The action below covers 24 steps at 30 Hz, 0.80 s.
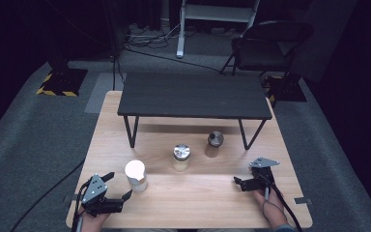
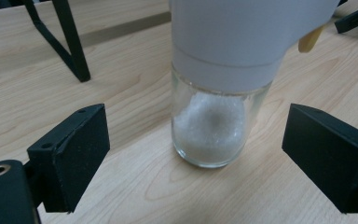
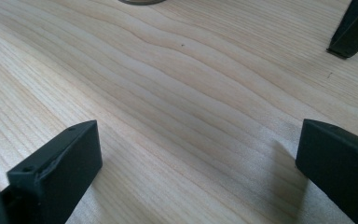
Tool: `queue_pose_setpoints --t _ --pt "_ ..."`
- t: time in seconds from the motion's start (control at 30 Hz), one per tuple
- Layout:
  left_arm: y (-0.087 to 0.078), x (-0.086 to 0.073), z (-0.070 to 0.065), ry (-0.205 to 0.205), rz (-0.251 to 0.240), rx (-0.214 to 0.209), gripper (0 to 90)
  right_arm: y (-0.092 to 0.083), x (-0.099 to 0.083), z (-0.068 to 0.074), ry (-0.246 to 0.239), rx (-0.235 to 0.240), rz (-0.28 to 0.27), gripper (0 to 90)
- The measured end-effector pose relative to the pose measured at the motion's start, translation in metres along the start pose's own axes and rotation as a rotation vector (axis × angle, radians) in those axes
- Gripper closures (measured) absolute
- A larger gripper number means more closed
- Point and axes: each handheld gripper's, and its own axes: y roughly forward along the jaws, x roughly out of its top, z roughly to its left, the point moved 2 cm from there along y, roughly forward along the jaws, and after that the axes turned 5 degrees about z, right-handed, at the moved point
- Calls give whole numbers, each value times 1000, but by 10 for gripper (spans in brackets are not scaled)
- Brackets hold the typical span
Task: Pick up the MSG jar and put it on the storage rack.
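One white-lidded glass jar (image 2: pixel 216 84) of white grains stands upright on the wooden table (image 1: pixel 198 203), near its front-left corner; we see it just ahead of the left gripper (image 2: pixel 196 158), jaws spread wide either side, neither pad touching the glass; two more jars sit farther back, a silver-lidded jar (image 1: pixel 181 157) at centre and a dark-lidded jar (image 1: pixel 215 143) beside the black stand (image 1: pixel 193 94); our right gripper (image 3: pixel 198 172) rests spread over bare wood, holding nothing.
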Motion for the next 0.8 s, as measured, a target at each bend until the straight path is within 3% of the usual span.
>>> queue_pose_setpoints --t 0.8 --pt "44 22 13 28 -1 -104 81 0 0 0 0 0 0 1"
